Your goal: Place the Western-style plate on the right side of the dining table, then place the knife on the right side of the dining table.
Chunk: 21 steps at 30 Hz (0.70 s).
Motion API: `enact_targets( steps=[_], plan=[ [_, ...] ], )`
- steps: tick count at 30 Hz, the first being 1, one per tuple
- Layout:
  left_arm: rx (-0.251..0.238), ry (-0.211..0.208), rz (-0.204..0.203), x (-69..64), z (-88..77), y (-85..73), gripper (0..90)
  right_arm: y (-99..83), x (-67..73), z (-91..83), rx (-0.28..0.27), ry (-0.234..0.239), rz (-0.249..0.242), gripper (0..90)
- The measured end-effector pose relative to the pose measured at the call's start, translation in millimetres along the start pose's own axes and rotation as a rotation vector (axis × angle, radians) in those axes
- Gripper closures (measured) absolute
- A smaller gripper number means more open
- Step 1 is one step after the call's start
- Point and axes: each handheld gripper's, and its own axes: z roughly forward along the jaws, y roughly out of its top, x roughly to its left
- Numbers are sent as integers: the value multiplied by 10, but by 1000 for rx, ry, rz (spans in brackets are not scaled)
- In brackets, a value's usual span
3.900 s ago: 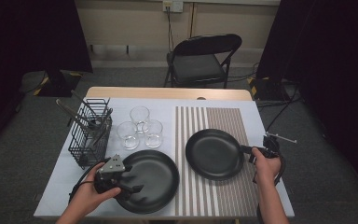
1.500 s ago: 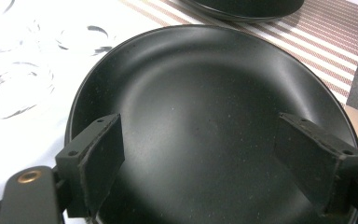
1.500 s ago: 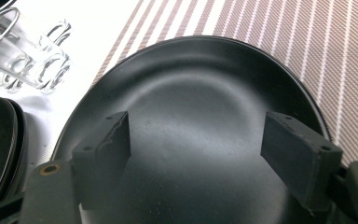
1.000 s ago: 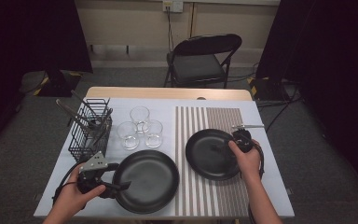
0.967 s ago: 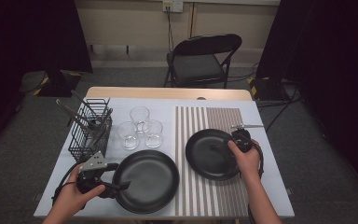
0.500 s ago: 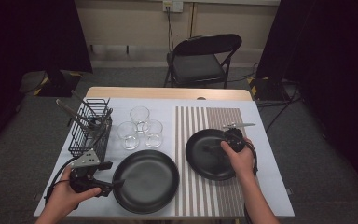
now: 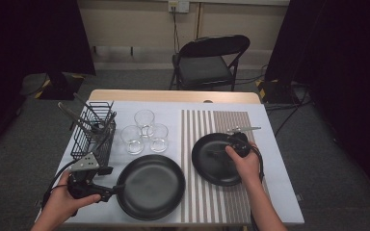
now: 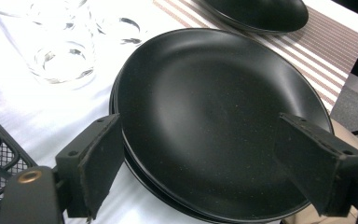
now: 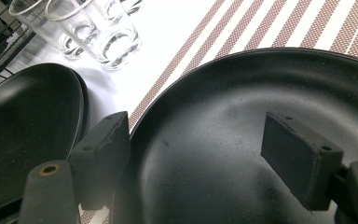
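Observation:
A large black plate (image 7: pixel 151 185) lies at the front of the white table, seemingly on a second plate whose rim shows under it (image 8: pixel 135 175). My left gripper (image 7: pixel 115 188) is at its left rim, open, jaws wide apart with the plate (image 8: pixel 214 116) ahead of them. A smaller black plate (image 7: pixel 212 166) rests on the striped mat (image 7: pixel 231 207). My right gripper (image 7: pixel 224 151) hovers over it, open, nothing between the jaws, with the plate (image 9: pixel 261 116) below.
Three clear glasses (image 7: pixel 144 132) stand behind the large plate. A black wire basket (image 7: pixel 94 132) with utensils sits at the left, just behind my left hand. A folding chair (image 7: pixel 207 62) stands beyond the table's far edge.
My right gripper has moved left from the table's right side to over the smaller plate. My left gripper has drawn back leftward from the large plate's rim.

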Motion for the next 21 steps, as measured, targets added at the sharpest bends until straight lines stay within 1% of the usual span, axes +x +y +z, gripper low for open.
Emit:
enact_targets(
  steps=[5,7,9,10,12,13,15,21],
  plan=[
    [-5,3,12,-8,-8,12,161,3,9,-21,-4,-4,-6,228],
    [-3,3,8,-11,-10,16,162,-5,12,-27,-6,3,-4,228],
    [-2,4,0,-13,-18,26,162,-9,20,-27,0,-1,-10,228],
    [-5,4,-1,-10,-23,32,163,-11,23,-29,3,0,-3,228],
    [-3,9,2,-6,-44,47,163,-13,23,-27,3,-8,-6,228],
    [-10,8,-4,-7,-47,50,163,-13,21,-23,1,-2,-10,228],
    [0,15,3,2,-69,63,163,-15,21,-25,0,2,-13,229],
    [1,17,1,22,-109,103,163,-4,32,-30,-3,3,-19,228]
  ],
)
